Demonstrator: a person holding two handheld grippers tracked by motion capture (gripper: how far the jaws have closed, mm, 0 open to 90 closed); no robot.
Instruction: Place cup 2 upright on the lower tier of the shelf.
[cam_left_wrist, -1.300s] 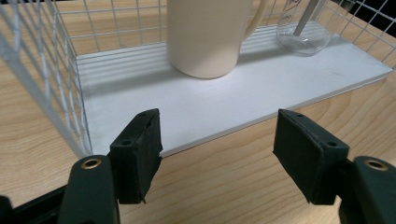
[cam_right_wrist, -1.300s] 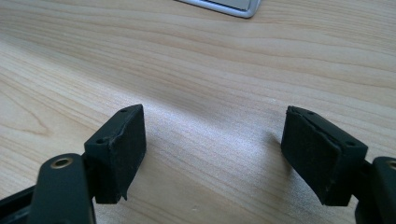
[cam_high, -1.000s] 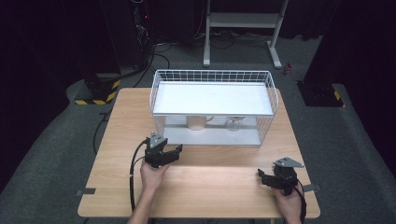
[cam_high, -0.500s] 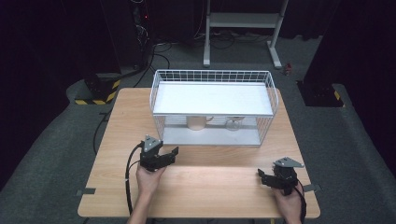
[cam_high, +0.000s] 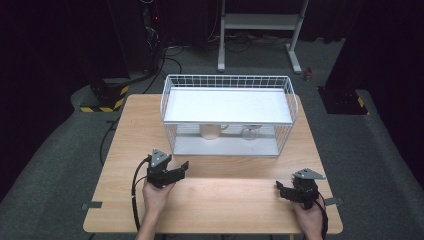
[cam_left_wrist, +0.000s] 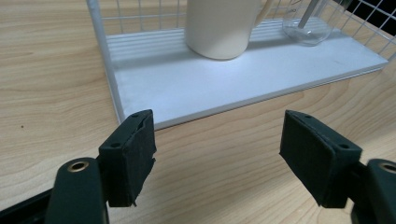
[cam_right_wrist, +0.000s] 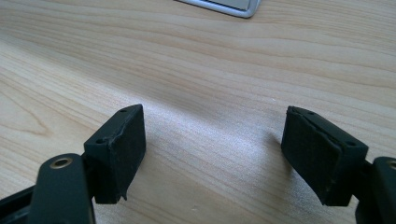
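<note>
Mug (cam_left_wrist: 224, 25) | glass (cam_left_wrist: 308, 23) beside it | rack post (cam_left_wrist: 106, 60) fronts left hand-held gripper (cam_left_wrist: 217, 154)

Your table (cam_high: 125, 145) was pale wood with a smooth, faintly sheened grain. The rack (cam_high: 227, 80) on it was thin white-coated wire, its shelves matt white sheet. On the rack's lower shelf, the mug (cam_left_wrist: 219, 25) looked like glossy cream ceramic and the glass (cam_left_wrist: 306, 25) beside it clear and shiny. Your gripper pads (cam_left_wrist: 133, 156) were matt black, slightly rough rubber with frayed edges.
</note>
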